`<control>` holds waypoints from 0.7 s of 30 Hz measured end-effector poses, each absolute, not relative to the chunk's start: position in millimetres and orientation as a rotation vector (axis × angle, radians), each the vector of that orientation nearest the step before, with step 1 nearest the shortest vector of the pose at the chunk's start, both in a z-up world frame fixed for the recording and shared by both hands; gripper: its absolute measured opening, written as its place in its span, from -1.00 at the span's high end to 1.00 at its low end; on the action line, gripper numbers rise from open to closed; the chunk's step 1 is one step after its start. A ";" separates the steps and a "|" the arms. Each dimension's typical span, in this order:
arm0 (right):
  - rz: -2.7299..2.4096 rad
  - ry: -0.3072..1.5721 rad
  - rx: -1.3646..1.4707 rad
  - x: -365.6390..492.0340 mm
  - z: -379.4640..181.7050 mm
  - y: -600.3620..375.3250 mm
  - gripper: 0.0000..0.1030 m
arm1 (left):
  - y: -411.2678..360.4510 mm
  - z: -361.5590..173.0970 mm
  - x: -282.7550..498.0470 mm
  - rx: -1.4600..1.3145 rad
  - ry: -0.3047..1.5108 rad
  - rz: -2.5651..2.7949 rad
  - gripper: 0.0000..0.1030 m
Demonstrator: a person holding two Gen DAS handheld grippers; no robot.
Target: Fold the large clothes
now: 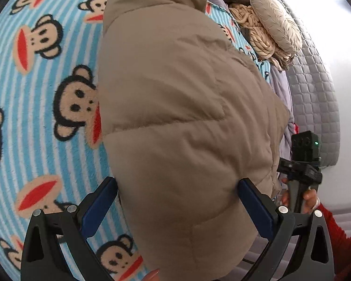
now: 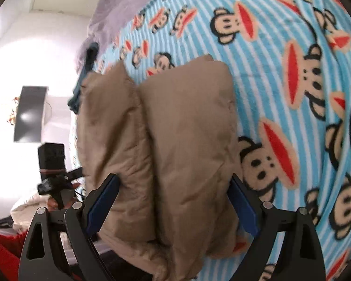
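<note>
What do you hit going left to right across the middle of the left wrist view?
Monkey-print blanket → tan puffer jacket → right gripper, held in a hand → grey quilted mattress edge.

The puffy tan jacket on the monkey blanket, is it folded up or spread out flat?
Folded. The puffy tan quilted jacket lies as a compact bundle, two padded halves side by side with a crease between them, on the blue striped monkey blanket.

Padded jacket (image 1: 180, 117): lower end cut off by frame edge. Monkey-print blanket (image 1: 35, 93): partly hidden beneath the jacket.
</note>
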State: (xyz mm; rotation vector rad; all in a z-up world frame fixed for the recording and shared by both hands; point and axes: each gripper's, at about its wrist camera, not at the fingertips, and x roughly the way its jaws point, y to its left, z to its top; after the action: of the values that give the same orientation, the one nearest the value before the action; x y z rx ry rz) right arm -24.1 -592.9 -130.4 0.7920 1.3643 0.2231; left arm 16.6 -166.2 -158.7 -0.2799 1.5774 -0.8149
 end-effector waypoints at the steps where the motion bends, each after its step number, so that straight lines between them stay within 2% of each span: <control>1: 0.223 1.387 0.778 -19.1 -137.6 -593.0 -0.83 | -167.0 -161.2 18.0 -0.287 1.581 -0.821 -1.00; 2: 0.229 1.405 0.771 -14.1 -144.8 -591.9 -1.00 | -167.6 -163.2 19.3 -0.295 1.582 -0.827 -1.00; 6: 0.298 1.455 0.802 2.8 -170.5 -587.9 -1.00 | -172.5 -170.8 24.3 -0.309 1.583 -0.855 -1.00; 11: 0.381 1.432 0.921 29.5 -196.3 -581.6 -1.00 | -177.2 -183.1 31.9 -0.366 1.612 -0.874 -1.00; 18: 0.361 1.449 1.028 55.1 -215.3 -565.3 -1.00 | -184.5 -195.8 30.0 -0.453 1.635 -0.873 -1.00; 19: 0.348 1.447 1.028 57.6 -216.0 -562.6 -0.99 | -186.8 -193.4 29.6 -0.451 1.627 -0.868 -0.99; 21: 0.338 1.444 1.031 62.1 -215.3 -557.4 -0.78 | -189.8 -183.3 27.9 -0.443 1.599 -0.867 -0.85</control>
State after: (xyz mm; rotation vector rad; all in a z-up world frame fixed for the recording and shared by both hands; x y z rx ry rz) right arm 62.1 -557.4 -215.3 1.0308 1.4442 0.3381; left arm 27.9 -189.8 -183.3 -0.4426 1.5989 -0.8670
